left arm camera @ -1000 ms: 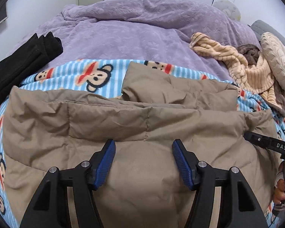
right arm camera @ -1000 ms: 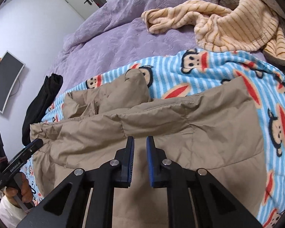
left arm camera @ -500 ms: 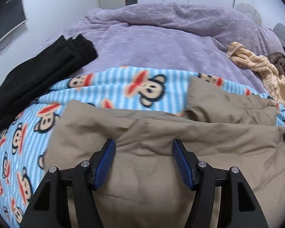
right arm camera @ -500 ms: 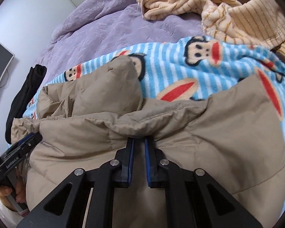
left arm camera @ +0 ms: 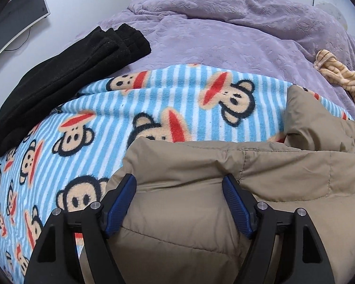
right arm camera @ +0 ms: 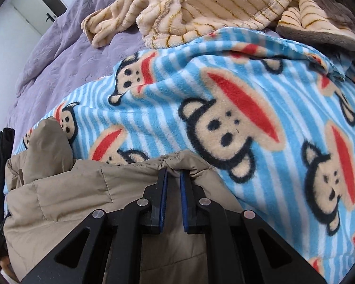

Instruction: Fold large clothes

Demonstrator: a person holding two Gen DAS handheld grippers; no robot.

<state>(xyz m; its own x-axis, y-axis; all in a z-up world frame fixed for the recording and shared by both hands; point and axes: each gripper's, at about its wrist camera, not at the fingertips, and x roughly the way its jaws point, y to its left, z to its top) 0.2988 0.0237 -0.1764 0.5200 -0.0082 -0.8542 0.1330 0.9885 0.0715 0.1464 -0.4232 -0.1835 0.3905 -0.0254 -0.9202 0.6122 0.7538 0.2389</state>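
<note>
**Ana:** While the right gripper (right arm camera: 174, 177) pinches a bunched corner of the puffy tan quilted jacket (right arm camera: 87, 196) between its nearly closed blue pads (right arm camera: 163, 189), where does the left one stand?

**Ben:** The left gripper (left arm camera: 179, 187) is spread wide, its blue pads (left arm camera: 120, 201) straddling the jacket's near-left edge with fabric between them but nothing clamped. I would call it empty and poised, not holding.

**Ana:** And the jacket itself?

**Ben:** It lies on the blue striped fleece blanket printed with monkey faces (left arm camera: 101, 118), which covers the near part of a bed with a lilac embossed quilt (left arm camera: 224, 37). In the left wrist view the jacket fills the frame from six round to three o'clock, with a loose flap, maybe a sleeve or hood, rising at about two o'clock.

**Ana:** How far along would you judge the folding?

**Ben:** Early to middle, I think. The jacket looks doubled over along a long horizontal ridge, yet it is rumpled and no compact bundle. Squaring the edges and folding it smaller seems left to do.

**Ana:** Anything else on the bed?

**Ben:** A folded black garment (left arm camera: 66, 80) at ten o'clock, and a cream striped plush blanket (right arm camera: 201, 7) at twelve o'clock in the right view, both apart from the jacket.
</note>
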